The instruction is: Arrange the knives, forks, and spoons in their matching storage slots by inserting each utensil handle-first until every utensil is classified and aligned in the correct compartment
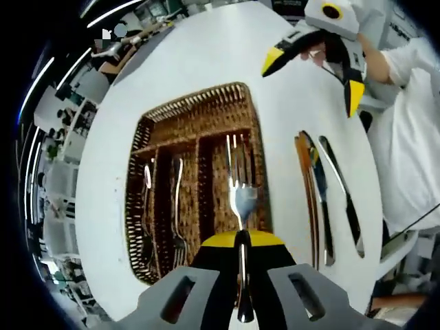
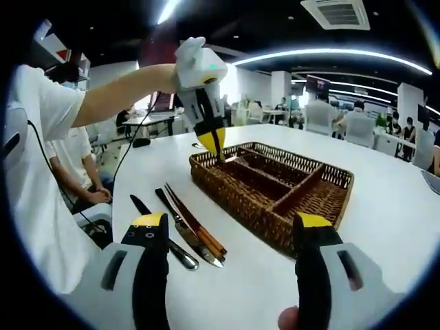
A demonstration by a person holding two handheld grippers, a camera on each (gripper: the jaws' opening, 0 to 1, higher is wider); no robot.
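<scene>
Two tongs | left [image 1: 242,242] grips fork [image 1: 238,180] over tray [image 1: 180,110] | right [image 2: 230,240] agape

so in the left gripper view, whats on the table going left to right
spoon in the wicker tray → fork in the next slot → fork held by the left gripper → wooden-handled knife → dark-handled knife

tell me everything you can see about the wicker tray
The wicker tray is a rectangular brown woven basket with low walls, standing flat on the white table. Woven dividers split it into long parallel slots plus one crosswise slot at an end. In the left gripper view two forks lie in neighbouring slots, and the left gripper holds a third fork over the next one. In the right gripper view knives lie on the table beside it, apart from its wall.
</scene>
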